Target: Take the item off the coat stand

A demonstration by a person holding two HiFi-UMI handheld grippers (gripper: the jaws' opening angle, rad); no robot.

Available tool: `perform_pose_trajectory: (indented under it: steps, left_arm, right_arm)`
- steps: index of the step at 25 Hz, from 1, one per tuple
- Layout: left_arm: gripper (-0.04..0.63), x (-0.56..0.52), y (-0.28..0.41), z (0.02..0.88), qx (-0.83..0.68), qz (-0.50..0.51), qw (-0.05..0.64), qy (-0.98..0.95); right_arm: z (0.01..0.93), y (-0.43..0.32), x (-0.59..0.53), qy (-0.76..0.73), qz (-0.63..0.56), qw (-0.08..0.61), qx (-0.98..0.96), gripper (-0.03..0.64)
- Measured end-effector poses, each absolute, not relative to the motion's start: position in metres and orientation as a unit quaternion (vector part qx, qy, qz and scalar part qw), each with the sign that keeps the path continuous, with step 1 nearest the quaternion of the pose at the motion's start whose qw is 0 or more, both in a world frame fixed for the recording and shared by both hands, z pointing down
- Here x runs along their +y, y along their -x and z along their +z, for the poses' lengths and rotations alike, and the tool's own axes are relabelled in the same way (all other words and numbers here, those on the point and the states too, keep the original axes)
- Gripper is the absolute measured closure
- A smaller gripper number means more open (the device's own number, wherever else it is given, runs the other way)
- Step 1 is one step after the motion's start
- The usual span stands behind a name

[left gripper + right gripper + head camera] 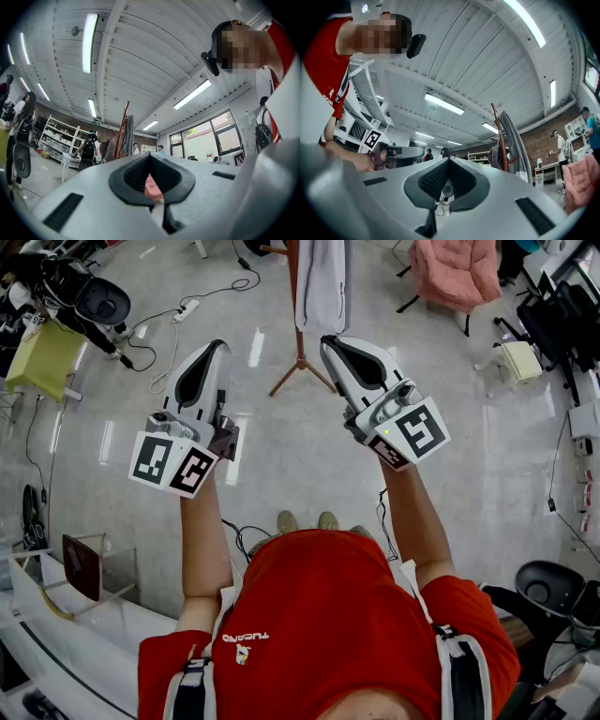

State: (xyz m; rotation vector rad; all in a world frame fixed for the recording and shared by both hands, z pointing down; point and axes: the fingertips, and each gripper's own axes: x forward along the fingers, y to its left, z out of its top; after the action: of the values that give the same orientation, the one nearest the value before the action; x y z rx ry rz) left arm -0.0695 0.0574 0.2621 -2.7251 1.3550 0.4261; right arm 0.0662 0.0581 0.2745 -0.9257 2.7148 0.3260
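Observation:
The wooden coat stand (298,306) rises from the glossy floor ahead of me, with a pale grey garment (322,282) hanging on it. I hold both grippers up and level, pointing toward it and well short of it. My left gripper (217,345) is shut and holds nothing. My right gripper (328,339), shut and empty too, points just below the garment's hem. In the left gripper view the stand (123,131) and garment (130,136) show beyond the shut gripper (150,157). The right gripper view has the stand (500,136) and garment (514,143) to the right of the gripper (448,160).
A pink padded item (457,273) lies on a chair at the back right. A power strip with cables (186,310) is on the floor to the left. White shelving (56,615) is at my near left, a black chair (548,587) at my right. People (89,150) stand far off.

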Motion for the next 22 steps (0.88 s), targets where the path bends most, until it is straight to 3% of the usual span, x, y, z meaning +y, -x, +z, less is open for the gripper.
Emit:
perform_pose_trajectory:
  steps: [12,22]
  left_arm:
    - [0.586,0.050,0.103,0.272,0.415,0.147,0.026,0.897]
    - [0.586,-0.021,0.137,0.269,0.406,0.163,0.010,0.899]
  right_arm:
    - [0.282,-0.030,0.062,0.331,0.094,0.128,0.930,0.594]
    - [0.283,-0.007,0.024,0.345,0.099,0.117,0.926,0.594]
